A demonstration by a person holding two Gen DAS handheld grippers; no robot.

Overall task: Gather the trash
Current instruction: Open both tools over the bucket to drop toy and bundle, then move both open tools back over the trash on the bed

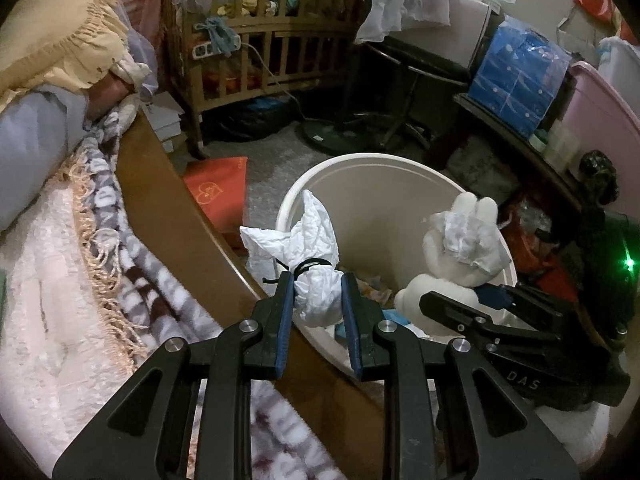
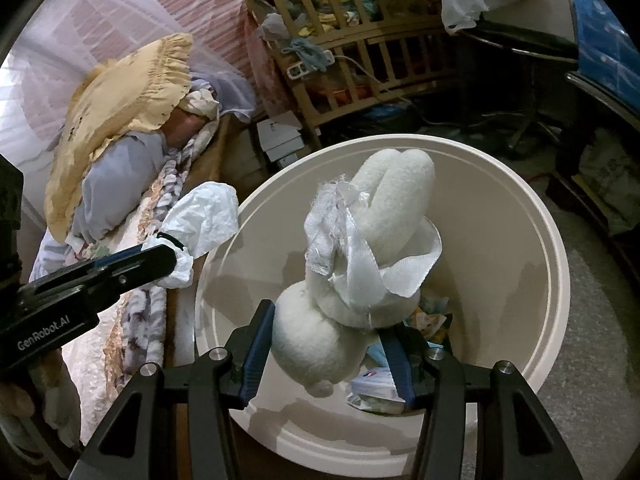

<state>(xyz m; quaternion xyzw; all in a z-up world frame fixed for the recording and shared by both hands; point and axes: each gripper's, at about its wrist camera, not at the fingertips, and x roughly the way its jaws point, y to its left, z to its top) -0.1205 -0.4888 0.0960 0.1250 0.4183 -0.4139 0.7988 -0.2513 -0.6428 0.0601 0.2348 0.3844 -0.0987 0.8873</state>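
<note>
Your left gripper [image 1: 317, 296] is clamped on a white tied bag [image 1: 310, 264], black cord knotted round its neck; bag sits at the near-left rim of the bin [image 1: 372, 164], partly over the wooden bed edge [image 1: 168, 216]. Your right gripper [image 2: 326, 344] pinches a white plush toy [image 2: 360, 264] wrapped in white ribbon [image 2: 352, 248], hanging over the bin's open mouth, above its floor. Scraps of paper and wrappers [image 2: 428, 320] lie on the bin floor under the toy. Left of the bin: bed with patterned blanket [image 1: 132, 280] and yellow frilled pillow [image 2: 120, 108]. Behind the bin: wooden cot [image 1: 256, 32]
</note>
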